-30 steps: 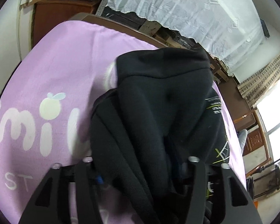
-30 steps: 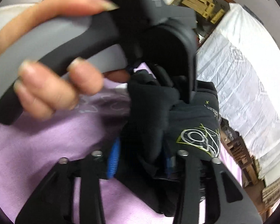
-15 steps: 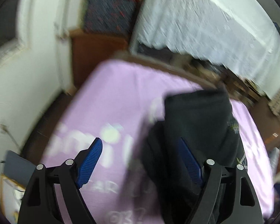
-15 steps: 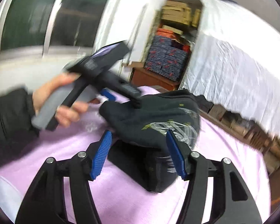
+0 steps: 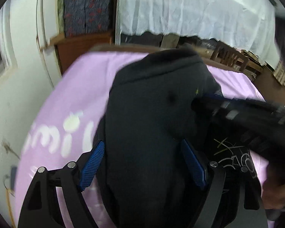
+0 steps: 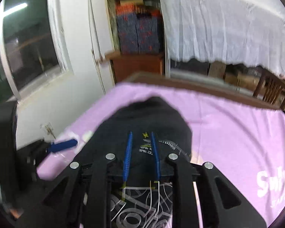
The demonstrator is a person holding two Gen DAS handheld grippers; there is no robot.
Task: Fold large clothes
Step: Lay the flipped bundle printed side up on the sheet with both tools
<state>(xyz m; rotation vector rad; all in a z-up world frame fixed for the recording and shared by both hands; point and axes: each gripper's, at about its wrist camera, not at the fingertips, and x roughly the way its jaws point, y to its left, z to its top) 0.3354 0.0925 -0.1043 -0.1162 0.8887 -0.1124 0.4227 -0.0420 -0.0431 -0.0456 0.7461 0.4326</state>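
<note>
A black sweatshirt [image 5: 152,104] with a pale line print lies folded in a thick bundle on the purple bed sheet [image 5: 76,95]. My left gripper [image 5: 143,163] hangs over its near end, jaws wide open, and the blue pads [image 5: 93,163] flank the top fold without pressing it. In the right wrist view the sweatshirt [image 6: 152,117] sits right below my right gripper [image 6: 141,153]. Its jaws are closing, with a narrow gap left and no cloth pinched between them. The right gripper [image 5: 228,110] also reaches in over the garment from the right, with a hand [image 5: 275,199] behind it.
The sheet carries white lettering [image 5: 66,133] and covers a wooden-framed bed [image 6: 199,85]. A white wall and a window [image 6: 28,43] lie to the left. Behind the bed are a wooden cabinet [image 6: 136,66] with stacked boxes, a white lace cloth [image 6: 228,28] and a chair [image 6: 271,91].
Both grippers let go of the folded sweatshirt and drew back. The left jaws spread wide. The right gripper rose and rolled upright, and its jaws have narrowed.
</note>
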